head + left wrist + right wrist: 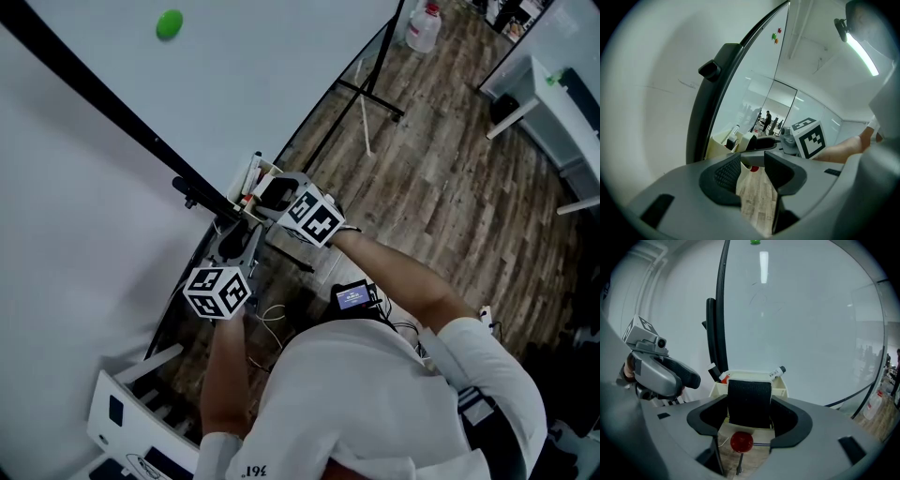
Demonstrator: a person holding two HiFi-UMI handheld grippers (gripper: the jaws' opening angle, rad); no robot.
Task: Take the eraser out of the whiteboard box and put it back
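Whiteboard (797, 310) ahead: the right gripper (749, 408) clamps the black eraser (749, 399) before the box (780, 390). Only its own view shows the left gripper (752, 176) parted, empty.

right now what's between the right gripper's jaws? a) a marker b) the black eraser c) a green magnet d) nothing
b: in the right gripper view the black eraser fills the gap between the right gripper jaws, in front of the whiteboard box.

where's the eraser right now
In the right gripper view, the black eraser sits centre frame, clamped in the right gripper, by the cream whiteboard box.
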